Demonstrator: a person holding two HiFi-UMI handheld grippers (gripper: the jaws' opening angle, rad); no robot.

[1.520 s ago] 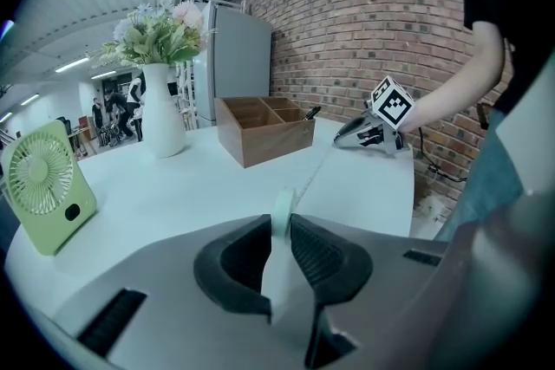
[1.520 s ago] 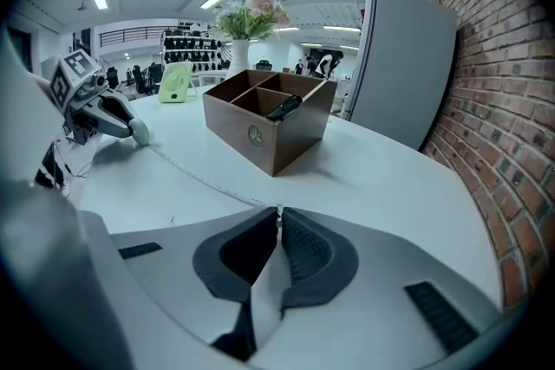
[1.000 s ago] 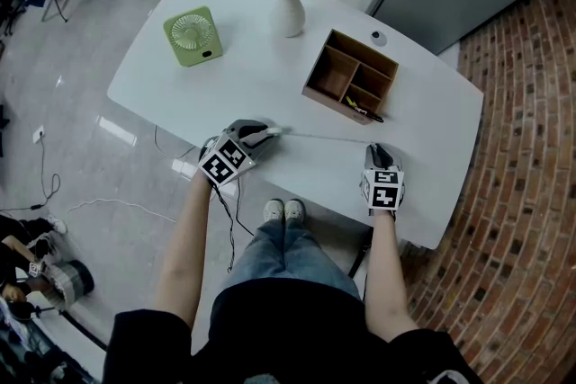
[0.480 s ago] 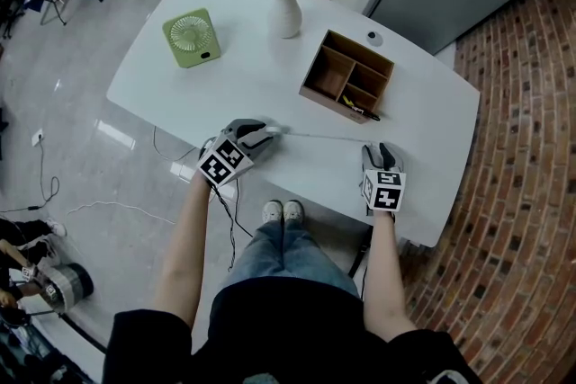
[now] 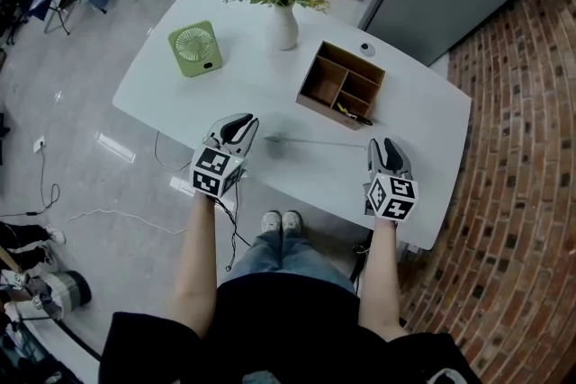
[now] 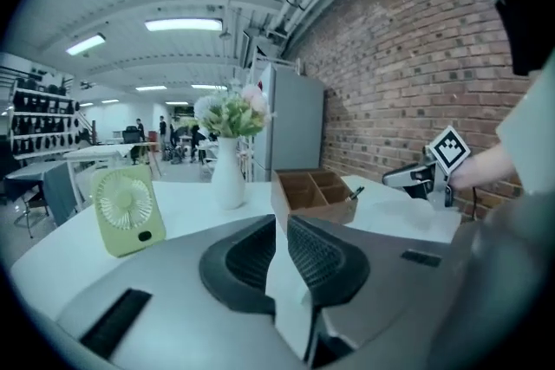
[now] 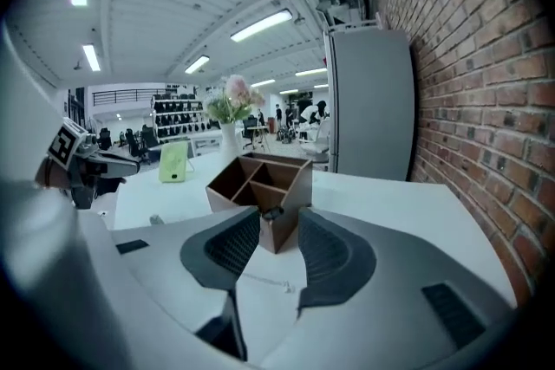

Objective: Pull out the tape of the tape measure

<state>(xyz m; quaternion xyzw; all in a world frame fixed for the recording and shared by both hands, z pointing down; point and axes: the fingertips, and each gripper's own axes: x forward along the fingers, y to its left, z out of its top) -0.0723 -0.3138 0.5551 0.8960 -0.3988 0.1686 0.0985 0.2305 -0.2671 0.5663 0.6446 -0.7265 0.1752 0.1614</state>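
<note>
The small grey tape measure [image 5: 271,141] lies on the white table [image 5: 423,117], its thin tape [image 5: 319,142] drawn out to the right. My left gripper [image 5: 241,120] hangs above the table just left of the case. Its jaws have just been closing to a narrow gap with nothing between them [image 6: 282,225]. My right gripper [image 5: 387,145] hovers over the tape's far end. Its jaws opened wide and have just eased in a little, and they hold nothing [image 7: 277,225]. Below them the tape's hook end [image 7: 288,288] rests on the table.
A wooden organizer [image 5: 340,85] with a pen stands behind the tape. A white vase of flowers [image 5: 282,27] and a green desk fan [image 5: 195,48] stand farther back left. The table's front edge is near my hands. Brick floor lies to the right.
Both grippers have lifted off the table. The left one has let go of the tape measure's case, the right one of the tape's end. The tape stays stretched out.
</note>
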